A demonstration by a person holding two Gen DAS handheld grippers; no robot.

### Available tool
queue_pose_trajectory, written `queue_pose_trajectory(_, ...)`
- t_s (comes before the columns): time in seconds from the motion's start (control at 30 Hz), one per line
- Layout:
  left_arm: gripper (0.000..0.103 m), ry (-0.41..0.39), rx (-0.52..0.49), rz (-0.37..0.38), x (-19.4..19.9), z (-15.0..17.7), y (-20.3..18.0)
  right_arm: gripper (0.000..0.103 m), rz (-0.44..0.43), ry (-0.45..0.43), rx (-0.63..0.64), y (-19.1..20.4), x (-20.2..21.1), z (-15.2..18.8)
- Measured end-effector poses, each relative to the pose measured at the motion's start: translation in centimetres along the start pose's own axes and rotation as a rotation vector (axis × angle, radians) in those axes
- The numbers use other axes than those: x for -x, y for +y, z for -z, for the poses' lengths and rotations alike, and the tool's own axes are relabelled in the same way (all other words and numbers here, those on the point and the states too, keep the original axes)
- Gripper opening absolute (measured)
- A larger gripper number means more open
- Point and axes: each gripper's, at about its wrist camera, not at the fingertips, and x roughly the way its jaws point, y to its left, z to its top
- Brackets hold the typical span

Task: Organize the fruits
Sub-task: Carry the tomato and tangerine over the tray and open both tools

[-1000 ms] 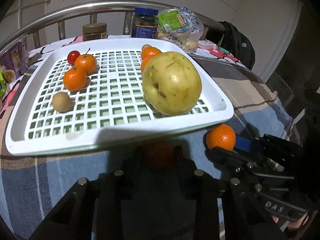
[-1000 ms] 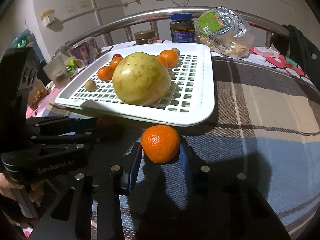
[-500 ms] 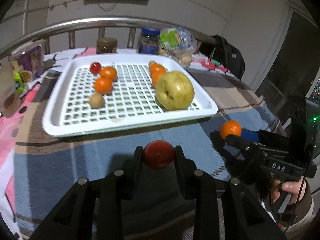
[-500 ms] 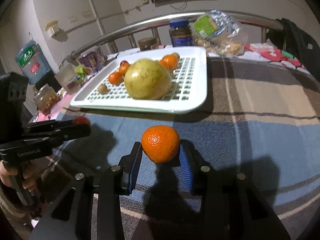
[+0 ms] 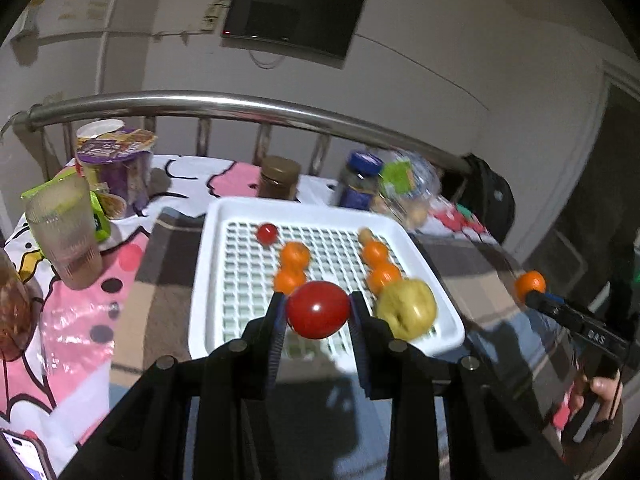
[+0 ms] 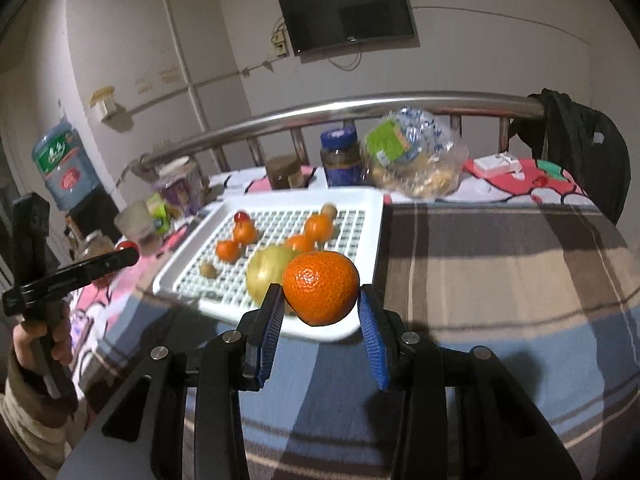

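Left gripper (image 5: 318,312): fingers closed on a red tomato (image 5: 318,309), held in the air in front of the white slotted tray (image 5: 208,280).

Right gripper (image 6: 320,300): blue-padded fingers clamped on a mandarin (image 6: 321,287), raised above the plaid blanket (image 6: 500,280) at the tray's near edge.

Tray contents, both views: large yellow-green pear (image 5: 407,314) at the near right; two rows of small orange fruits (image 5: 295,254); a small red fruit (image 5: 267,233) towards the far left.

Right wrist view only: a small brown kiwi-like fruit (image 6: 207,268) on the tray's near left, hidden in the left view behind the tomato and fingers; a water-cooler bottle (image 6: 64,170) at the wall; the left gripper from the side, red fruit at its tip.

Left wrist view only: a ribbed plastic cup (image 5: 64,236), a purple-lidded tub (image 5: 116,172) and a phone corner (image 5: 20,456) on the pink patterned cloth; the right gripper from the side, mandarin at its tip.

Both views: two jars and a bag of food behind the tray, under a steel rail (image 5: 240,106); wall-mounted screen (image 5: 292,14).
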Motion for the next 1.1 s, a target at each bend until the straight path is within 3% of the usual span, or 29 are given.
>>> queue_pose_trajectory(0.5,0.033,0.113,0.091,-0.11,-8.5,-3.1,3.8,0.036,0.044,0.131,-0.014,0.4,-8.7,-3.7)
queue_pose_trajectory(1.1,0.033,0.196,0.103,-0.187,-14.7,-3.2,6.4,0.036,0.111,0.293,0.021,0.5,-17.9,-4.7)
